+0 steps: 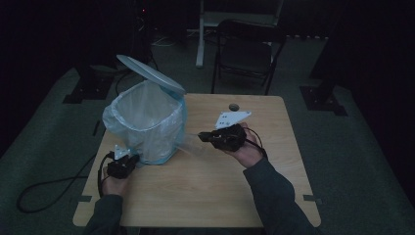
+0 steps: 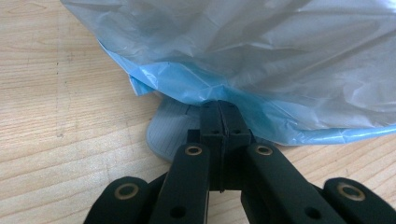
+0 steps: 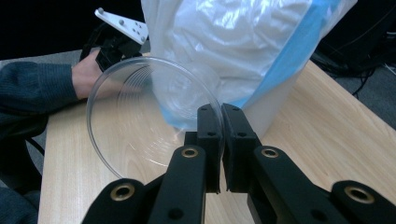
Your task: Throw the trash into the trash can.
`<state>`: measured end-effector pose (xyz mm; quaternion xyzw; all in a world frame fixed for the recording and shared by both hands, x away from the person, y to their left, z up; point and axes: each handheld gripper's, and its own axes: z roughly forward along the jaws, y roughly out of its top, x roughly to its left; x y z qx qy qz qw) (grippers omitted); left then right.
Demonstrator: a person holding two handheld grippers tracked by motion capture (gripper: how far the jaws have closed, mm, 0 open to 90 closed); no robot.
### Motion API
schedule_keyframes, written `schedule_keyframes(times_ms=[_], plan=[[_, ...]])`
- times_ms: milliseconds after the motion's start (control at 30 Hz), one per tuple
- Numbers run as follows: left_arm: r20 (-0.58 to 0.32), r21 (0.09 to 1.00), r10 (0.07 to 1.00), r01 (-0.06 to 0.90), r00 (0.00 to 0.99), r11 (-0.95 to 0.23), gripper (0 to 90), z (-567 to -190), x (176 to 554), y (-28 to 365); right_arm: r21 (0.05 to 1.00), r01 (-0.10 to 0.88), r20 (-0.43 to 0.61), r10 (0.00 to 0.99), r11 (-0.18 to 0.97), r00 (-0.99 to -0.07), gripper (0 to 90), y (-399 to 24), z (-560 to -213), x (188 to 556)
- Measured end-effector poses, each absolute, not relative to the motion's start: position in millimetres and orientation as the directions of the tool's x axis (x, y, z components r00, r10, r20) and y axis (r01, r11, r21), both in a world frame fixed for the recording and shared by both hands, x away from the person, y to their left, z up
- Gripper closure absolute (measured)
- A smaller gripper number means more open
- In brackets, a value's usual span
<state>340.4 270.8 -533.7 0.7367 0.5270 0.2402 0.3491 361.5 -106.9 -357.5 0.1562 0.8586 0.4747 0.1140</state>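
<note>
A clear plastic cup (image 3: 149, 116) is pinched at its rim between the jaws of the right gripper (image 3: 219, 121), its round mouth turned toward that gripper's camera. In the high view the cup (image 1: 188, 143) shows faintly just right of the bin (image 1: 147, 122), low beside its wall and near the table (image 1: 205, 181).

The bin stands on the left far part of the table, lined with a pale bag (image 2: 243, 51) that has a blue hem and drapes over the rim and down the sides. Its lid (image 1: 149, 73) is tilted up, open, at the far side.

The left gripper (image 2: 218, 116) sits at the bin's near left foot, its jaws pressed together with nothing seen between them, tips resting on the grey pedal (image 2: 170, 133) just under the bag's hem. In the high view this gripper (image 1: 122, 164) is held by the left hand (image 1: 115, 185) at the table's left edge.

The right hand (image 1: 247, 149) holds its gripper (image 1: 203, 137) near the table's middle, a white plate (image 1: 232, 118) on top. A dark chair (image 1: 247, 49) stands beyond the table.
</note>
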Motion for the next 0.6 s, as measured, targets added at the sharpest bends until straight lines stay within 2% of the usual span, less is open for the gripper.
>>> schedule_keyframes(times_ms=[600], plan=[[-0.016, 0.768, 0.944, 0.609, 0.329, -0.199, 90.0, -534, 340, 271, 0.877, 0.113, -0.071, 0.359, 0.467, -0.93, 86.7, -108, -328, 365]])
